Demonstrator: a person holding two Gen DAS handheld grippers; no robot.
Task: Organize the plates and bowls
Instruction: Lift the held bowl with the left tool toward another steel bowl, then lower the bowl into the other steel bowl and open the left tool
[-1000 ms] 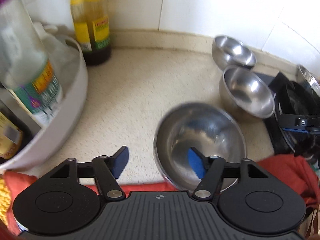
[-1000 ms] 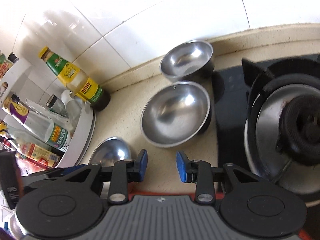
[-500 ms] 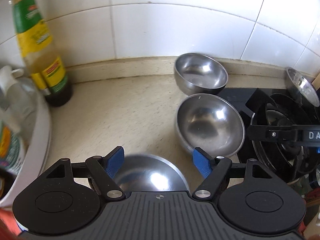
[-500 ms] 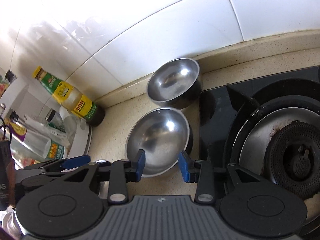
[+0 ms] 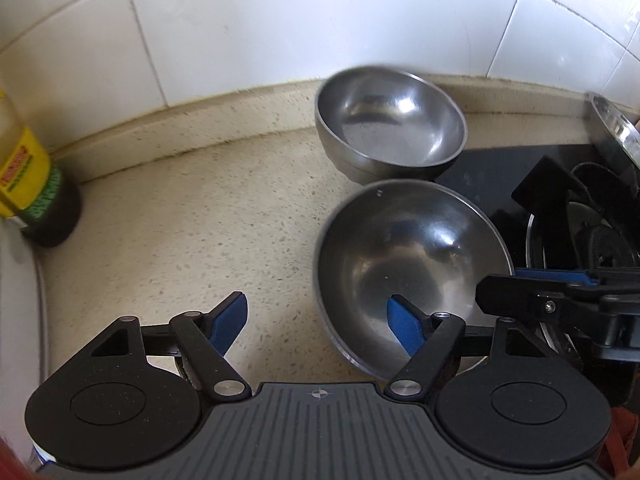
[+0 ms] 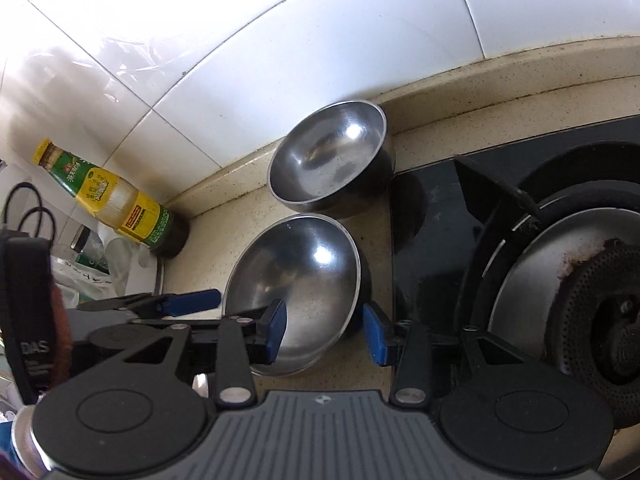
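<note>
Two steel bowls stand on the beige counter by the stove. The near, wider bowl (image 5: 412,264) (image 6: 296,276) sits in front of the far, deeper bowl (image 5: 390,128) (image 6: 330,168). My left gripper (image 5: 318,326) is open, its right finger over the near bowl's left rim, its left finger over bare counter. My right gripper (image 6: 324,330) is open, its left finger inside the near bowl's right edge and its right finger just outside it. A steel plate's rim (image 5: 616,124) shows at the right edge of the left wrist view.
A gas stove (image 6: 560,272) with black glass top lies right of the bowls. A yellow-labelled sauce bottle (image 6: 116,200) (image 5: 28,184) stands at the tiled wall on the left. A white tub rim (image 5: 20,312) with bottles is at far left.
Both grippers moved forward toward the near bowl. The third bowl seen under the left gripper earlier is out of view. The right gripper's fingers have spread wider and now straddle the bowl's right rim.
</note>
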